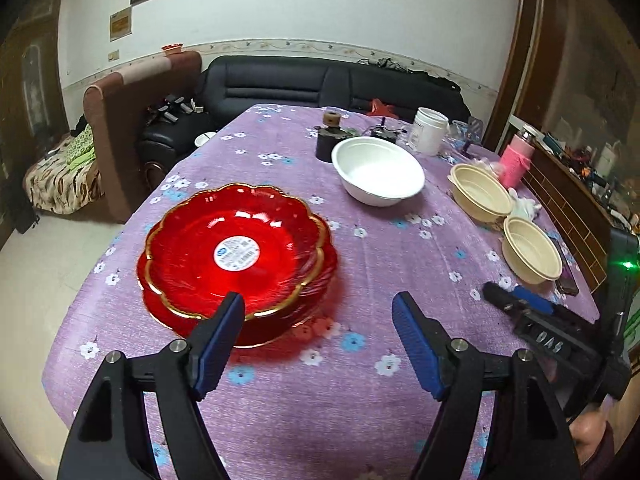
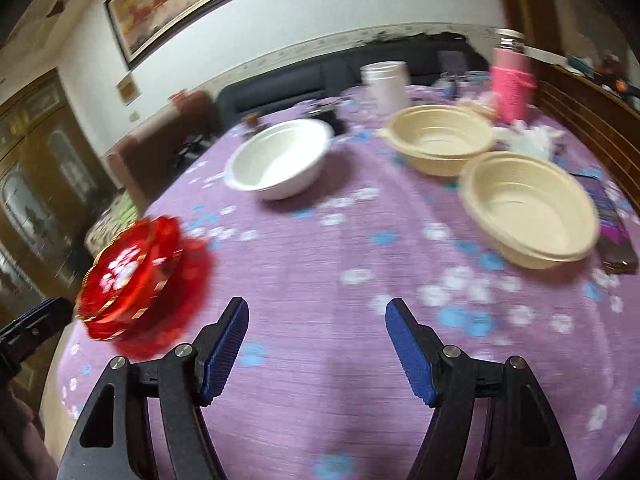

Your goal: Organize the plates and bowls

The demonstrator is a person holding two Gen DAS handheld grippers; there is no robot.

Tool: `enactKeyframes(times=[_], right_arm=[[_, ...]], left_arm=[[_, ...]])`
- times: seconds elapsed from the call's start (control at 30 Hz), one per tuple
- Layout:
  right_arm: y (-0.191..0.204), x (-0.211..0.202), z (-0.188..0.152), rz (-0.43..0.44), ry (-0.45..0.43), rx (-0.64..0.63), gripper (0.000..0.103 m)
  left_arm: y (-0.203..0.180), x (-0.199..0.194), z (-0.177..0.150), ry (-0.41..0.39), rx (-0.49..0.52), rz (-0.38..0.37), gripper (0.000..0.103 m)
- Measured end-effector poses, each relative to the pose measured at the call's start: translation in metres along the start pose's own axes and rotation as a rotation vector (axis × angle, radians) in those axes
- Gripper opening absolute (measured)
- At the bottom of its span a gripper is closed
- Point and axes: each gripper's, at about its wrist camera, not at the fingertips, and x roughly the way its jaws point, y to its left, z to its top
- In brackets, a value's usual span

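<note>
Two red scalloped plates with gold rims (image 1: 236, 256) lie stacked on the purple floral tablecloth (image 1: 360, 380). My left gripper (image 1: 318, 312) is open and empty just in front of them, its left finger (image 1: 224, 328) overlapping the stack's near rim. A white bowl (image 1: 378, 176) sits farther back. Two beige bowls (image 1: 480, 194) (image 1: 530, 250) stand at the right. In the blurred right wrist view, my right gripper (image 2: 316, 320) is open over bare cloth. Ahead of it are the white bowl (image 2: 280, 160) and both beige bowls (image 2: 440, 140) (image 2: 528, 208); the red plates (image 2: 132, 276) are at the left.
At the back of the table stand a white jar (image 1: 430, 130), a pink bottle (image 1: 518, 160) and a dark small holder (image 1: 328, 140). A phone (image 2: 612, 224) lies beside the near beige bowl. A wooden sideboard (image 1: 568, 200) borders the right; a dark sofa (image 1: 320, 84) is behind.
</note>
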Motion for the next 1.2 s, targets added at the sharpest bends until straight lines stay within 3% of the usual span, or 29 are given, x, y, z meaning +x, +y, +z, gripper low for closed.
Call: enactKeyframes(times=[0.2, 0.43, 0.77, 0.9, 1.2], right_arm=[[-0.064, -0.011, 0.003, -0.058, -0.016, 0.130, 0.075], [-0.085, -0.019, 0.007, -0.094, -0.044, 0.145, 0.075], [-0.058, 0.002, 0.024, -0.076, -0.004, 0.068, 0.075], [-0.045, 0.012, 0.030, -0.074, 0.011, 0.043, 0.075], [-0.019, 0.051, 0.053, -0.079, 0.063, 0.017, 0.075]], left_arm=[[-0.020, 0.012, -0.006, 0.038, 0.028, -0.017, 0.077], [-0.047, 0.022, -0.010, 0.060, 0.093, -0.025, 0.077], [-0.064, 0.030, -0.008, -0.008, 0.224, 0.195, 0.077], [-0.061, 0.032, -0.007, -0.017, 0.241, 0.215, 0.080], [-0.041, 0.047, -0.008, 0.025, 0.203, 0.179, 0.081]])
